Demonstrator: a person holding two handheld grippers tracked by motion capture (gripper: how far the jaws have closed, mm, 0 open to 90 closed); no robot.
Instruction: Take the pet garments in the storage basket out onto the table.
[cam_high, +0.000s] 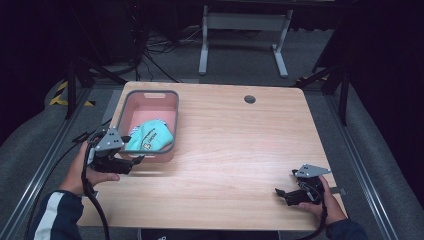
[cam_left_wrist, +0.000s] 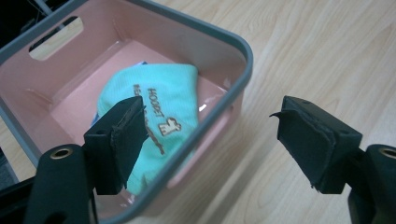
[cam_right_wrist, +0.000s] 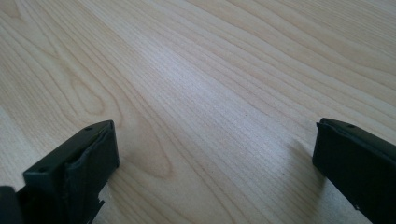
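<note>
Lying in the pink bin (cam_high: 131, 104) at the table's (cam_high: 240, 145) left rear, the green sock (cam_high: 150, 136) runs diagonally, one end toward the bin's near right corner. Left gripper (cam_left_wrist: 210, 135) hovers wide open and empty at the bin's near edge. Right gripper (cam_high: 283, 194), also open and empty, rests low at the near right. Dark room, grey floor.

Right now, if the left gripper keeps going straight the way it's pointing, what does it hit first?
Probably the near corner rim of the pink bin: the open left gripper straddles it, one jaw over the teal sock inside. Depth is unclear.
</note>
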